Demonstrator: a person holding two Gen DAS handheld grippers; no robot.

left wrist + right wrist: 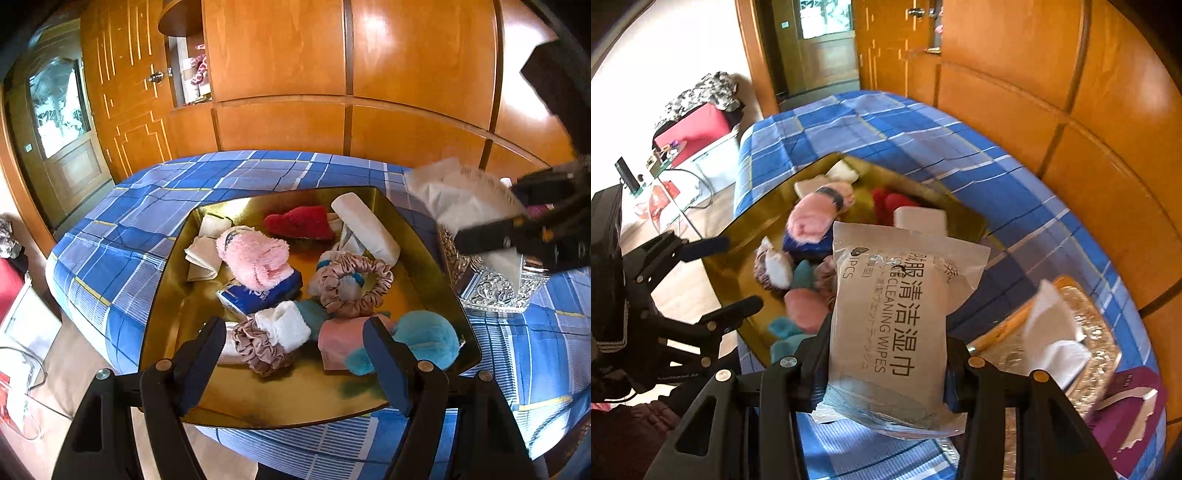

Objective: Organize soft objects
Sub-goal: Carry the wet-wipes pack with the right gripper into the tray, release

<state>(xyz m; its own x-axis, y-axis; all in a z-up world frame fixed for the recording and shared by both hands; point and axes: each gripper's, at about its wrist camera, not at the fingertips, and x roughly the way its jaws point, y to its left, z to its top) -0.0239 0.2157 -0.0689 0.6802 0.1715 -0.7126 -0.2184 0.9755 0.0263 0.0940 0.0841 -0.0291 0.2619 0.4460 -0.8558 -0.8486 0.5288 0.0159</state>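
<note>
A gold tray (166, 295) sits on a blue plaid bed (140, 206). It holds a pink fluffy towel (255, 258), a red fluffy piece (299, 221), a white pack (369, 229), satin scrunchies (354, 284), a teal pom (424, 339) and other soft items. My left gripper (293, 325) hovers open over the tray's near edge with nothing between its fingers. My right gripper (886, 338) is shut on a white pack of cleaning wipes (897, 314), held above the bed between the tray (738, 251) and a silver tissue box (1100, 332). The left gripper (737, 273) also shows at the left of the right wrist view.
The ornate silver tissue box (491, 288) stands to the right of the tray with a tissue sticking up. A purple packet (1134, 413) lies beside it. Wooden wardrobe panels (406, 74) back the bed. A red box (698, 129) and a glass table (661, 199) stand on the floor.
</note>
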